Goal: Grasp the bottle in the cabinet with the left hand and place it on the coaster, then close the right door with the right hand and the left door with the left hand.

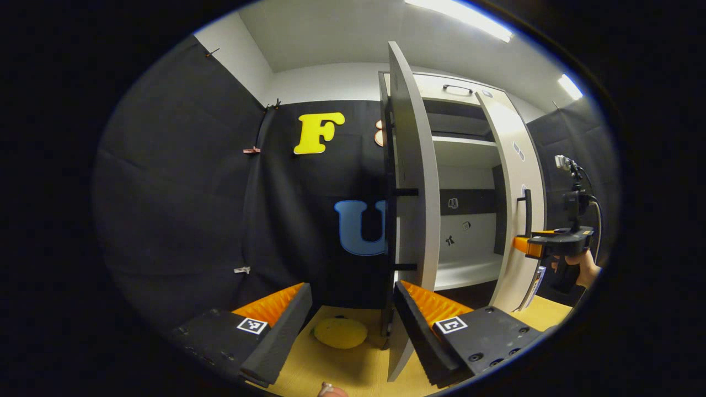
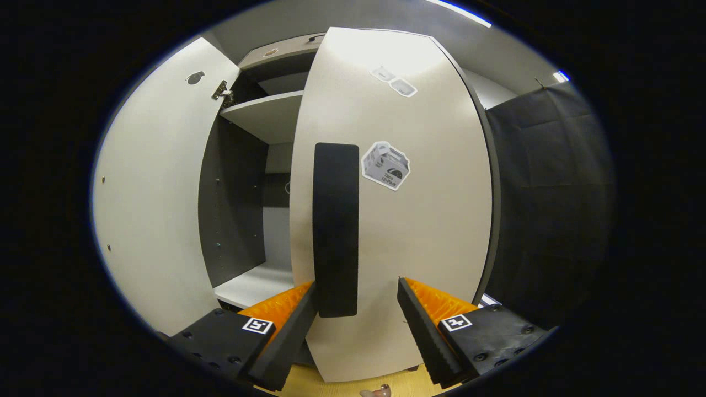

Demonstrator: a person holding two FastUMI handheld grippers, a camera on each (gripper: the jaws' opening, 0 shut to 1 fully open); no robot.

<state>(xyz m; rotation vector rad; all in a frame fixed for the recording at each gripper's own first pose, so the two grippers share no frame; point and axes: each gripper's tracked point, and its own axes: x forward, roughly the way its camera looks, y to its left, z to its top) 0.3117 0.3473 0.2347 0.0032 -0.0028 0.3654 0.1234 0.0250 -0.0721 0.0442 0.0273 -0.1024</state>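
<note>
Booth: black cloth walls (image 1: 182, 193) on the left and far right, white ceiling with two strip lights (image 1: 460, 19), pale wooden table (image 1: 353, 364) underfoot.

Cabinet (image 1: 463, 182): one, white, standing on the table, both doors open. You can count two shelves inside, an upper one (image 1: 460, 140) and a lower one (image 1: 466, 270); the back panel carries a dark band with small stickers.

Left door (image 1: 411, 193): seen nearly edge-on in your left gripper view, swung well out, its bottom edge just ahead of your right-hand finger. Two dark brackets stick out along its edge.

Right door (image 2: 397, 209): partly open, face toward your right gripper view. One long black handle (image 2: 335, 229) runs down it, plus two stickers, a larger one (image 2: 385, 165) beside the handle and a smaller one (image 2: 394, 81) near the top.

Right gripper (image 2: 356, 325): your jaws stand wide, the handle's lower end sitting between them, close to the left finger; contact cannot be told. From the left gripper view this gripper (image 1: 524, 245) sits at the door's handle, your hand (image 1: 584, 267) behind it.

Left gripper (image 1: 353, 325): jaws wide, holding nothing, low over the table.

Coaster (image 1: 340, 332): one, yellow, round, flat on the table between your left fingers and just left of the left door's foot. I can't make out the bottle on it or on the shelves.
</note>
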